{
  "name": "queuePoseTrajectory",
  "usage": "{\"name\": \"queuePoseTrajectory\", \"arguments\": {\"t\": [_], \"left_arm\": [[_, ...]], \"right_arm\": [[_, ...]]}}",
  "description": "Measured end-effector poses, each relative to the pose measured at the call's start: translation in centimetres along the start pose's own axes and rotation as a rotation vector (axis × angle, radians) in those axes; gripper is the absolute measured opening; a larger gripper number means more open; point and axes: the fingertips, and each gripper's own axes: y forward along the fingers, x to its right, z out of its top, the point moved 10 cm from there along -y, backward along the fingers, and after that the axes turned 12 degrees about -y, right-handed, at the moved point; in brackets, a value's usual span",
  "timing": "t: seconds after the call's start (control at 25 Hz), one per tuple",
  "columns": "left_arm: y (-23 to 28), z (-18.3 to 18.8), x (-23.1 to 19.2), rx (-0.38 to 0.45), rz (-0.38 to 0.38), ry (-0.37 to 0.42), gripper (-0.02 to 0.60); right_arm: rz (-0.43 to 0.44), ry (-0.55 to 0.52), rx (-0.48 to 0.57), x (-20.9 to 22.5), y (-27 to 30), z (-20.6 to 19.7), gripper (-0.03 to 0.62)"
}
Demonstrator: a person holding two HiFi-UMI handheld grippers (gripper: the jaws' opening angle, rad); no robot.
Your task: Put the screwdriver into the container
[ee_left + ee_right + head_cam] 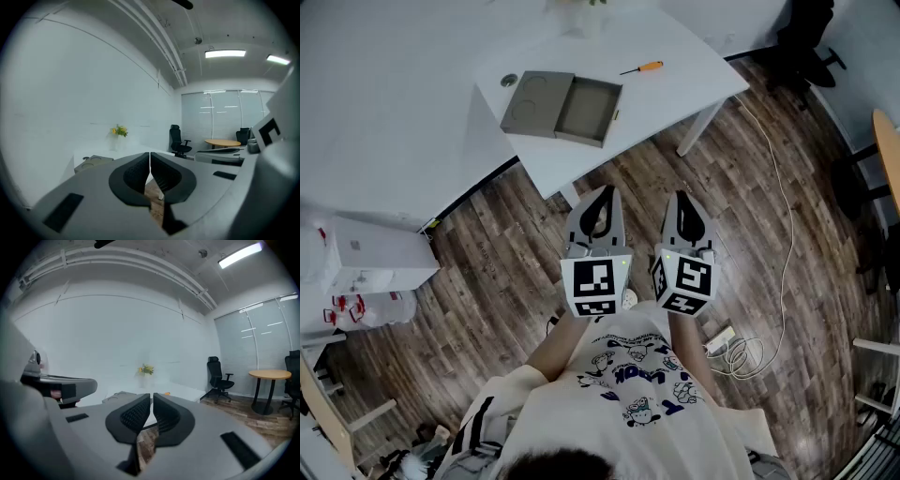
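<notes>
An orange-handled screwdriver (642, 67) lies on the far side of the white table (675, 80). Left of it sits the grey container (562, 106), a flat box with its tray slid open. Both grippers hang over the wood floor, short of the table's near edge. The left gripper (604, 192) is shut with nothing in it, and the right gripper (681, 198) beside it is also shut and empty. In the left gripper view the jaws (150, 157) meet, with the container (93, 161) beyond them. The right gripper view shows the closed jaws (152, 397) and the screwdriver's orange tip (167, 393).
A vase of yellow flowers (120, 131) stands at the table's back. A white cabinet (380, 253) is at the left. A cable and power strip (722, 339) lie on the floor at the right. An office chair (216, 378) and a round wooden table (268, 376) stand further right.
</notes>
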Motion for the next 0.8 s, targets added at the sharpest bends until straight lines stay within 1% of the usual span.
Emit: {"name": "queuePoseTrajectory", "arguments": {"t": [0.44, 0.8], "left_arm": [[1.5, 0.1, -0.5, -0.014, -0.008, -0.010, 0.020], [4.8, 0.4, -1.3, -0.032, -0.009, -0.019, 0.020]], "right_arm": [[0.006, 0.007, -0.007, 0.0, 1.6, 0.0, 0.040], [0.006, 0.026, -0.038, 0.9, 4.8, -0.1, 0.041]]}}
